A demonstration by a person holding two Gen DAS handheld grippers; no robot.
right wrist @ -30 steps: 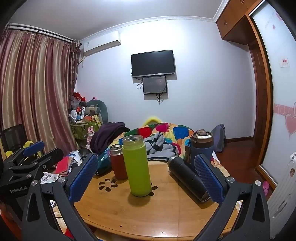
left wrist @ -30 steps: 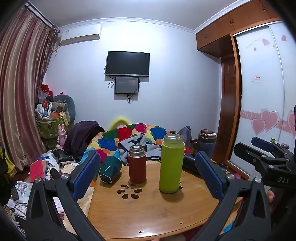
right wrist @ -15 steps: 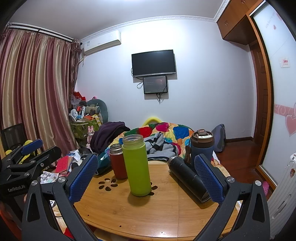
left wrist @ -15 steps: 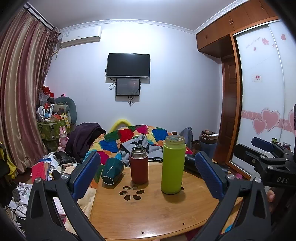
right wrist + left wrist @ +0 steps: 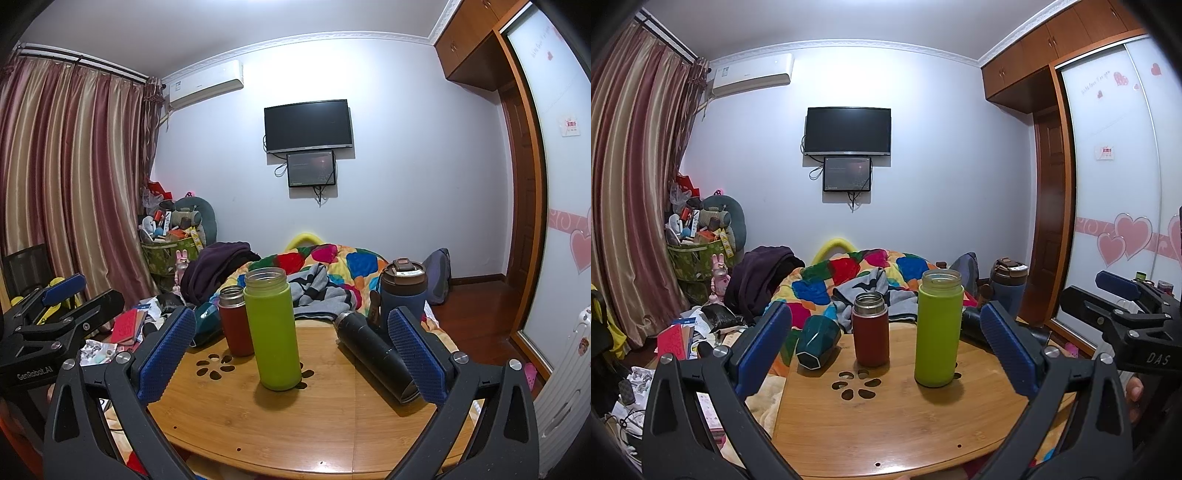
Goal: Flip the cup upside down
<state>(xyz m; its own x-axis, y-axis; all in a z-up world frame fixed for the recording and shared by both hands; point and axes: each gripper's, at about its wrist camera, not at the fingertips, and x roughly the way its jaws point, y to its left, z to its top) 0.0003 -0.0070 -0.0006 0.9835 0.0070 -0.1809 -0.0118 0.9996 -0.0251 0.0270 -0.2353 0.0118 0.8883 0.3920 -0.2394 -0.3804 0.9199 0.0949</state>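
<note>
A tall green cup (image 5: 938, 328) stands upright, mouth up, on the round wooden table (image 5: 894, 424); it also shows in the right wrist view (image 5: 272, 330). A shorter red cup (image 5: 870, 330) stands upright just left of it (image 5: 233, 321). My left gripper (image 5: 884, 350) is open and empty, in front of both cups and apart from them. My right gripper (image 5: 291, 354) is open and empty, facing the green cup. Each gripper shows at the edge of the other's view.
A teal faceted cup (image 5: 817, 341) lies on its side at the table's back left. A black flask (image 5: 376, 360) lies on its side at the right, with a dark blue lidded mug (image 5: 402, 291) behind it. A bed with a colourful quilt (image 5: 857, 273) is beyond the table.
Both grippers have shifted only slightly; the left view has drifted a little so the cups sit a touch further right. Nothing was taken hold of.
</note>
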